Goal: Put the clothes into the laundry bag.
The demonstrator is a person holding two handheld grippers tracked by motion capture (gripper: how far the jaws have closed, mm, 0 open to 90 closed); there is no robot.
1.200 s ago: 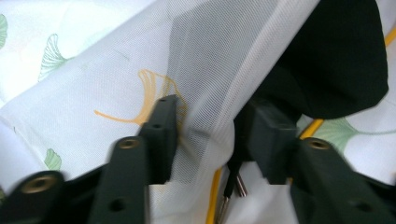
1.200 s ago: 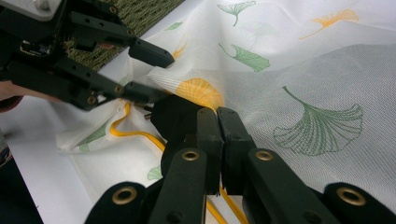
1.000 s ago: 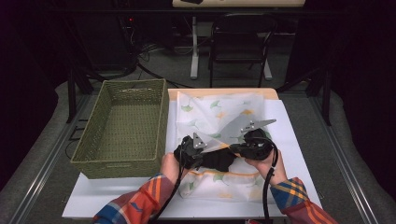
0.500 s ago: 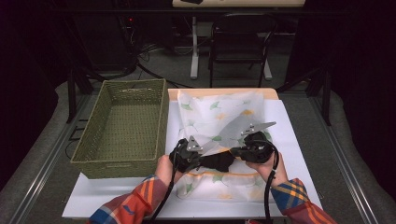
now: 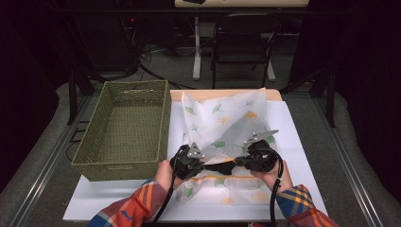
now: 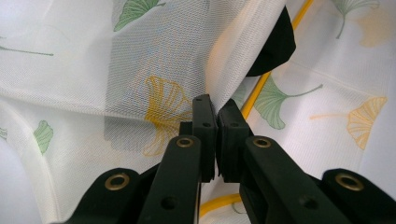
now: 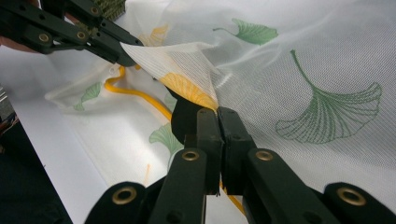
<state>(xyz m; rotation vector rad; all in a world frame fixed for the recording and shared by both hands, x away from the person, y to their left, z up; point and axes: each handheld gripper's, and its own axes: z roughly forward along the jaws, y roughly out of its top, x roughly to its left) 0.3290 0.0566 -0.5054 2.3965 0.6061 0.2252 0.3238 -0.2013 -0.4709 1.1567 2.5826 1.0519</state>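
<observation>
Lying on the white board [image 5: 293, 142], centre-right of basket, is a sheer mesh cloth [image 5: 222, 118] w/ green and yellow leaf print and a yellow cord [image 7: 135, 95] along one edge. Near part is lifted and folded over. Left gripper [image 6: 215, 116]: jaws just closed, pads pinched on a fold of the cloth. Right gripper [image 7: 217, 116]: jaws tight together, clamped on cloth edge at a yellow leaf. Both grippers sit close, facing each other, over near half of cloth; person's hands in plaid sleeves hold them. Woven green basket [image 5: 94, 142] stands just left of cloth, touching board. Chair [image 5: 241, 42] beyond table.
</observation>
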